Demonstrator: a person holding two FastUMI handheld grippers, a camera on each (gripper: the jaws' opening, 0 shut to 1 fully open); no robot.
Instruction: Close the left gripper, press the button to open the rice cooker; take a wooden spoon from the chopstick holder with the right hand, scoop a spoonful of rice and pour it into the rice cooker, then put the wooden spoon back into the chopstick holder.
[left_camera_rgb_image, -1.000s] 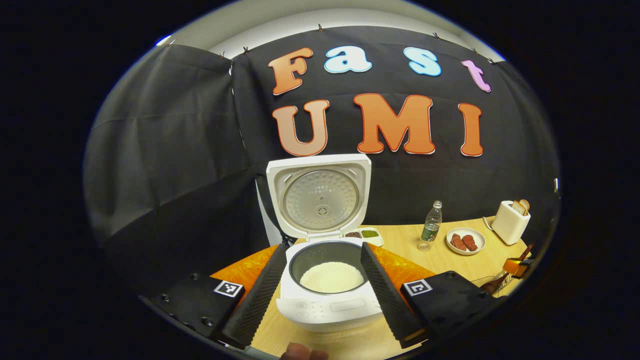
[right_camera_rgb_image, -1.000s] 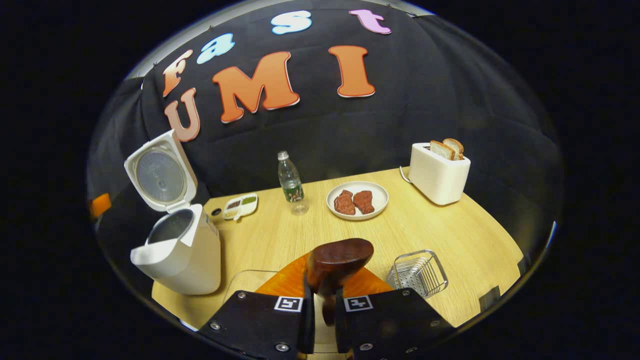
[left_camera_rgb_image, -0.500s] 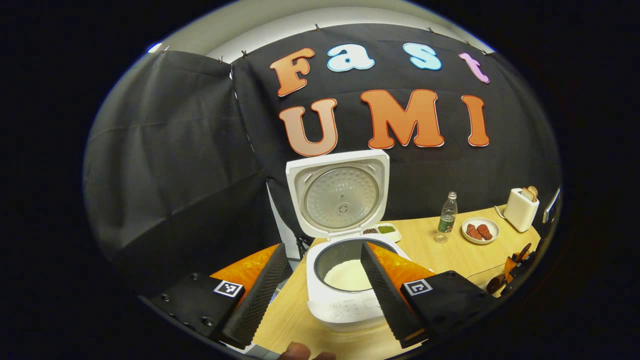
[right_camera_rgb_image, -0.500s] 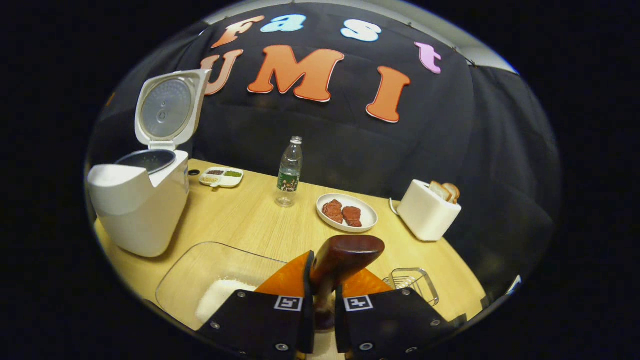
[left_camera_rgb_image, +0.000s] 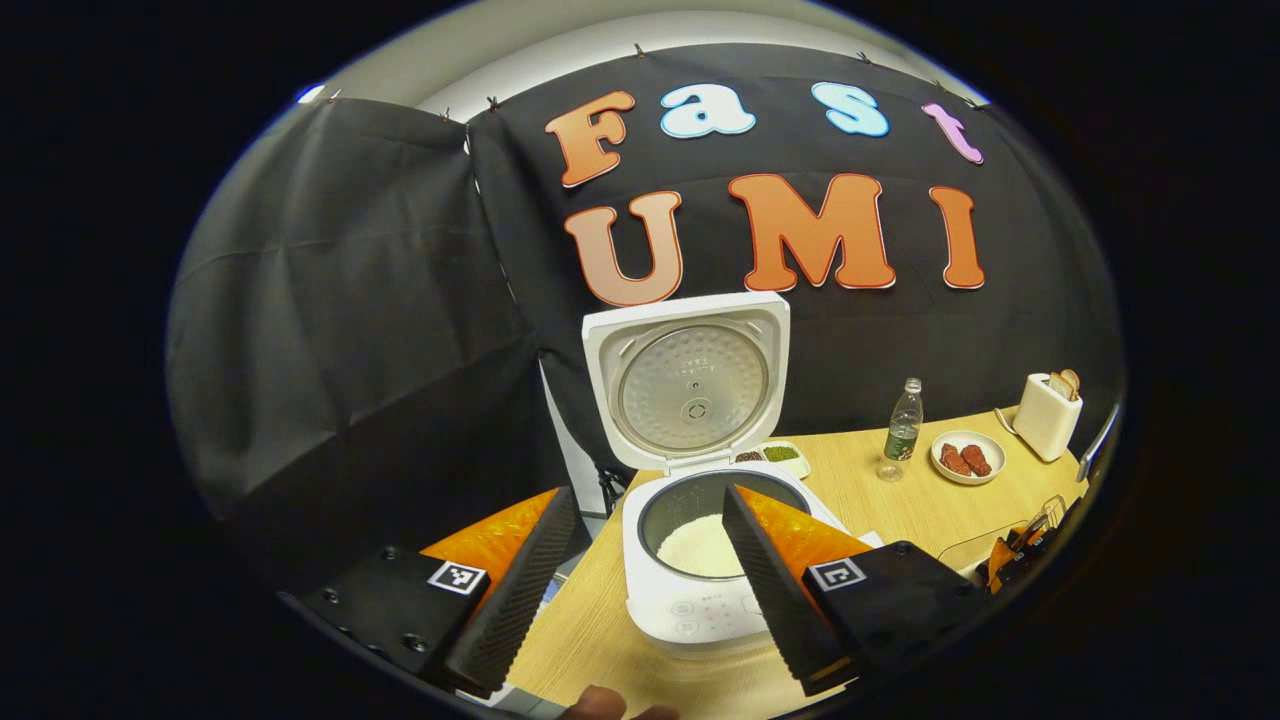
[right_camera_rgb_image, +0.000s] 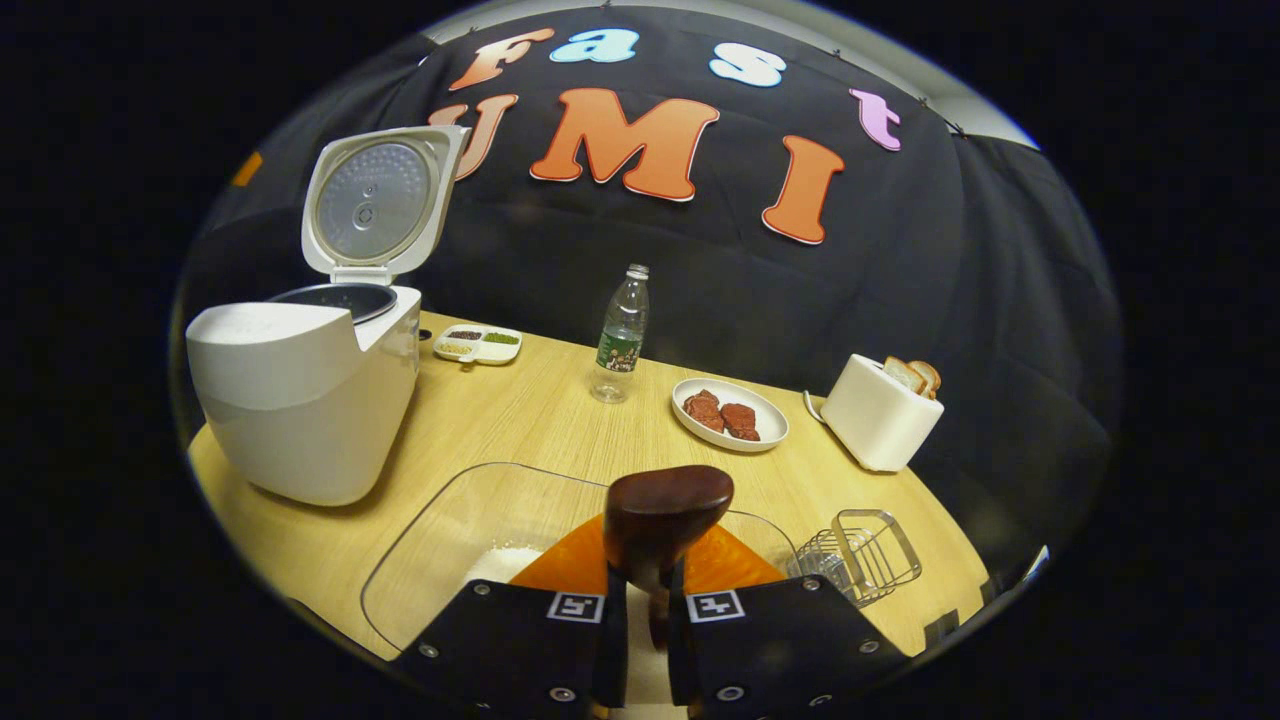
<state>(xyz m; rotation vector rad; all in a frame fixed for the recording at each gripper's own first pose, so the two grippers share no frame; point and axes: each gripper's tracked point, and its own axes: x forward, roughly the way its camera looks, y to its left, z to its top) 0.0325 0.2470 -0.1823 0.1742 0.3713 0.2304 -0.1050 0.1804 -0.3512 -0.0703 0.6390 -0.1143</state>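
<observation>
The white rice cooker (left_camera_rgb_image: 700, 600) stands open, lid (left_camera_rgb_image: 690, 375) upright, with white rice in its pot (left_camera_rgb_image: 695, 545). My left gripper (left_camera_rgb_image: 645, 590) is open in front of the cooker and holds nothing. My right gripper (right_camera_rgb_image: 645, 590) is shut on the handle of the dark wooden spoon (right_camera_rgb_image: 668, 512), whose bowl points forward above a clear container (right_camera_rgb_image: 450, 530) with rice (right_camera_rgb_image: 495, 562) in it. The wire chopstick holder (right_camera_rgb_image: 868, 552) stands just right of that container. In the right gripper view the cooker (right_camera_rgb_image: 300, 400) is at the left.
On the wooden table (right_camera_rgb_image: 530, 420) stand a water bottle (right_camera_rgb_image: 622, 335), a plate of meat (right_camera_rgb_image: 730, 415), a white toaster with bread (right_camera_rgb_image: 882, 412) and a small divided dish (right_camera_rgb_image: 478, 343). A fingertip (left_camera_rgb_image: 600, 705) shows at the bottom of the left gripper view.
The right gripper has levelled out and moved over the rice container with the spoon still in it. The left gripper has drifted left and back, staying open.
</observation>
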